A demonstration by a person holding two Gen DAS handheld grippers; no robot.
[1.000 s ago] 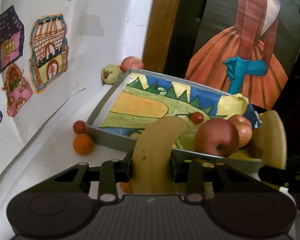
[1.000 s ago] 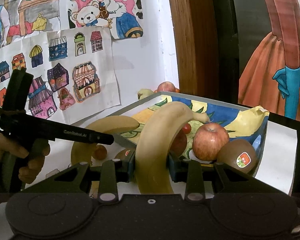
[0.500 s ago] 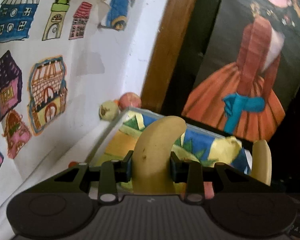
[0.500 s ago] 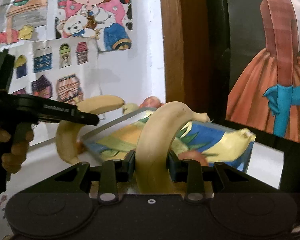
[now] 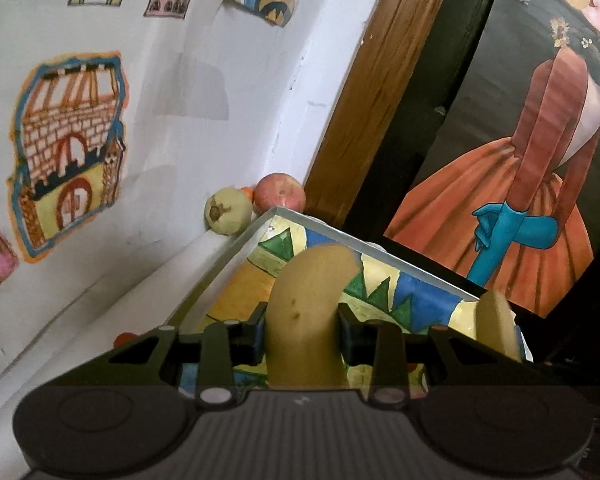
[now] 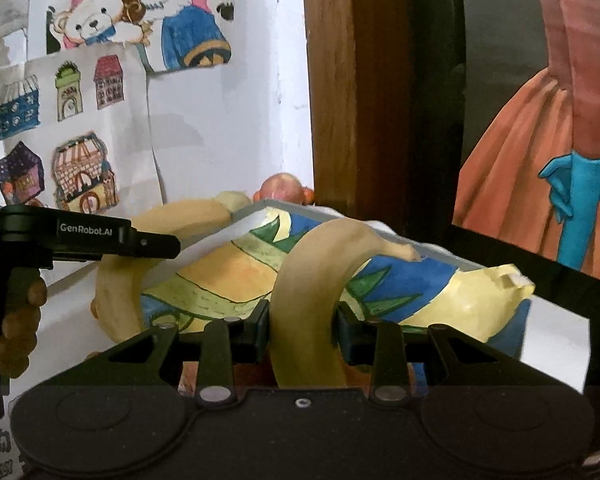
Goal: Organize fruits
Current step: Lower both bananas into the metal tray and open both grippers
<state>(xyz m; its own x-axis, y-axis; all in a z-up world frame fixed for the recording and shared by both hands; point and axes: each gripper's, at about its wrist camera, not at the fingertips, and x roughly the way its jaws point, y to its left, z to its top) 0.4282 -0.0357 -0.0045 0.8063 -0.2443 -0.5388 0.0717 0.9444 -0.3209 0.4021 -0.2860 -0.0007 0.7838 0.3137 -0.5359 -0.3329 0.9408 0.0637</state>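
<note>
You are lifting both bananas higher above the tray (image 6: 452, 258) now; the left gripper (image 5: 303, 326) and right gripper (image 6: 302, 326) are each squeezing one, ready to drop in.

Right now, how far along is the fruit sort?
Done: can't confirm; the tray interior is mostly hidden. In hand: left gripper clamps one banana, right gripper clamps another banana, both lifted near the tray. Left: an apple and a pale green fruit sit outside the tray's far corner by the wall.
</note>
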